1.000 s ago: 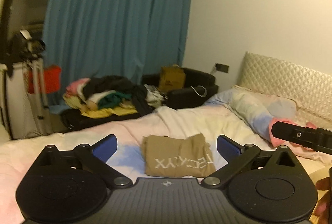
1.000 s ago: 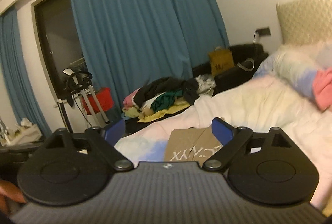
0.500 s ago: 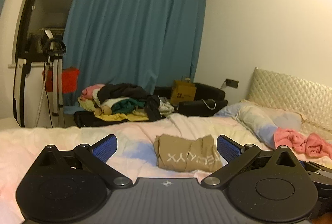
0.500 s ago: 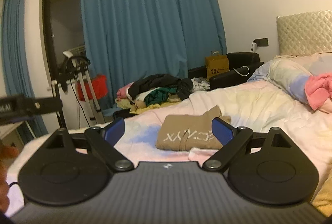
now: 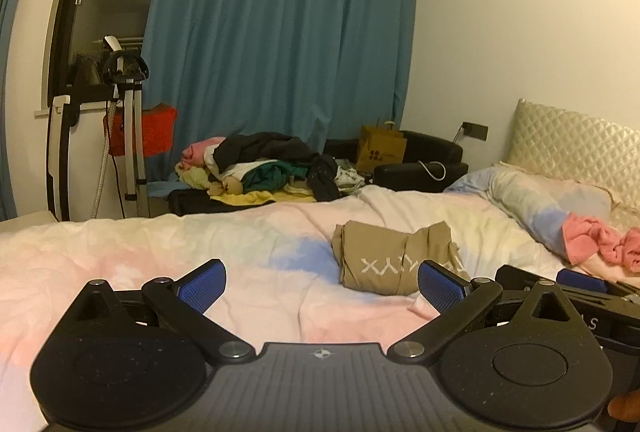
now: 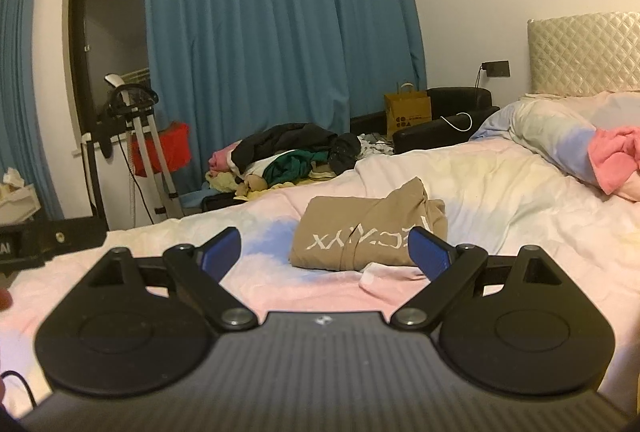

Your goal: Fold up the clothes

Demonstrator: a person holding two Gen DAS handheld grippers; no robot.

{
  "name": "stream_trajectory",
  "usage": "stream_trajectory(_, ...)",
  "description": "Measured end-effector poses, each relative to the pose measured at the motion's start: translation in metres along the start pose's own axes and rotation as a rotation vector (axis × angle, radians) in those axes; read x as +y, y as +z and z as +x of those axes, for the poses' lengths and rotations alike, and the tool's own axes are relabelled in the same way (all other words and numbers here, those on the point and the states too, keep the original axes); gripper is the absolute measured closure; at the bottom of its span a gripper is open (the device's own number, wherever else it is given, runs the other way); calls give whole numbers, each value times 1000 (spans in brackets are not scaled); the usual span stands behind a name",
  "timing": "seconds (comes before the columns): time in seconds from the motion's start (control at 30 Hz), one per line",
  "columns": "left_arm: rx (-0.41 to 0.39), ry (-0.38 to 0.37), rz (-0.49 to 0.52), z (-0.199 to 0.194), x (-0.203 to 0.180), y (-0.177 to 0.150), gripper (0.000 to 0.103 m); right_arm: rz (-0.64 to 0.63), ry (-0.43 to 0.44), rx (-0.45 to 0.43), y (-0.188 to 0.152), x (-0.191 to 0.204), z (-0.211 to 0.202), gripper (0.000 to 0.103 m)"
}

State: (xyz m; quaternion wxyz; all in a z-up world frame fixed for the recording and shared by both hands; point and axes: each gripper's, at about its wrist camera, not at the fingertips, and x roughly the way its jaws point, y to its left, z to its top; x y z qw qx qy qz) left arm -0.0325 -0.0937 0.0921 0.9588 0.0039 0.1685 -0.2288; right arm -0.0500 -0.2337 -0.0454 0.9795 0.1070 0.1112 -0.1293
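Observation:
A folded tan garment (image 5: 394,258) with white lettering lies on the pastel bed sheet (image 5: 248,236); it also shows in the right wrist view (image 6: 368,232). My left gripper (image 5: 320,282) is open and empty, low over the bed, short of the garment and to its left. My right gripper (image 6: 326,248) is open and empty, just in front of the garment, not touching it. The right gripper's body shows at the left view's right edge (image 5: 560,290). A pink cloth (image 5: 600,240) lies by the pillow.
A pile of mixed clothes (image 5: 264,164) sits on a black bench beyond the bed's far edge. A brown paper bag (image 5: 380,150) stands on a black sofa. Blue curtains (image 5: 280,32), a quilted headboard (image 5: 576,152), and a metal stand (image 5: 124,120) with a red item surround the bed.
Both grippers have pulled back and lowered toward the bed's near side. The garment now appears farther off and lies free on the sheet. Both stay open.

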Motion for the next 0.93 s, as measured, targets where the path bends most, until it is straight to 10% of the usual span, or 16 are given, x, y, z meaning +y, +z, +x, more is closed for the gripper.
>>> stream_trajectory(0.93,30,37,8,4,-4,-7,0,25,-2,63,-4,-1,5,11)
